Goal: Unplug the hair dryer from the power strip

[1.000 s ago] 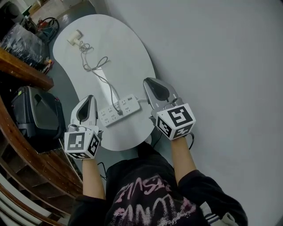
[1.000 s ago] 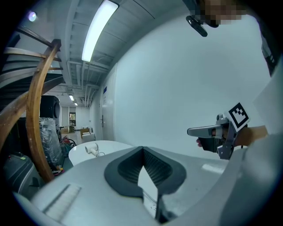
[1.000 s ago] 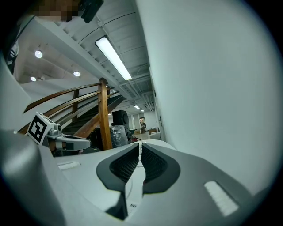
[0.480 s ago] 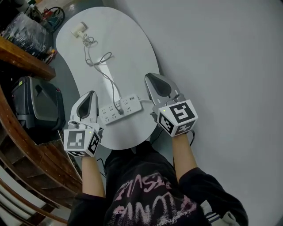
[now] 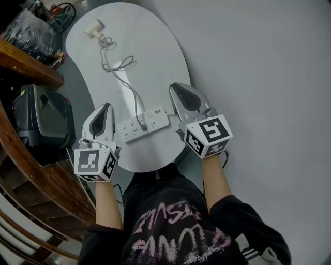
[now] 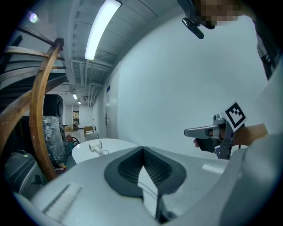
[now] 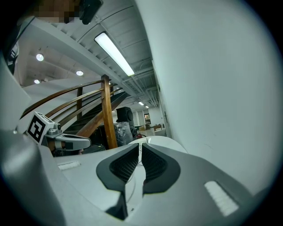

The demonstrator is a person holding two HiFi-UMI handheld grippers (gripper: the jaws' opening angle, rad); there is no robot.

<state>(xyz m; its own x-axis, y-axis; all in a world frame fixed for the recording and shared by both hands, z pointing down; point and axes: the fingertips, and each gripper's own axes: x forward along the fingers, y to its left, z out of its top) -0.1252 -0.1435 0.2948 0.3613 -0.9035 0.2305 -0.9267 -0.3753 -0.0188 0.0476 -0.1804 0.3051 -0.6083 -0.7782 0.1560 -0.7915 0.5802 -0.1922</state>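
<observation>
A white hair dryer point(image 5: 94, 29) lies at the far end of the white oval table point(image 5: 155, 57). Its grey cord point(image 5: 124, 83) runs down to a plug point(image 5: 144, 126) seated in the white power strip point(image 5: 142, 124) near the table's front edge. My left gripper point(image 5: 106, 108) hovers just left of the strip and is shut on nothing. To the strip's right my right gripper point(image 5: 177, 89) is also shut and empty. In the left gripper view the hair dryer point(image 6: 93, 147) shows far beyond the left gripper point(image 6: 142, 150). The right gripper point(image 7: 140, 145) points along the table.
A black case point(image 5: 39, 121) stands on the floor left of the table, under a curved wooden railing point(image 5: 26, 64). A plastic-wrapped bundle point(image 5: 31, 33) and cables point(image 5: 59, 10) lie at the far left. Grey floor point(image 5: 258, 77) spreads to the right.
The head view has shifted a little. Both grippers stay shut on either side of the power strip, and the plug is still in its socket.
</observation>
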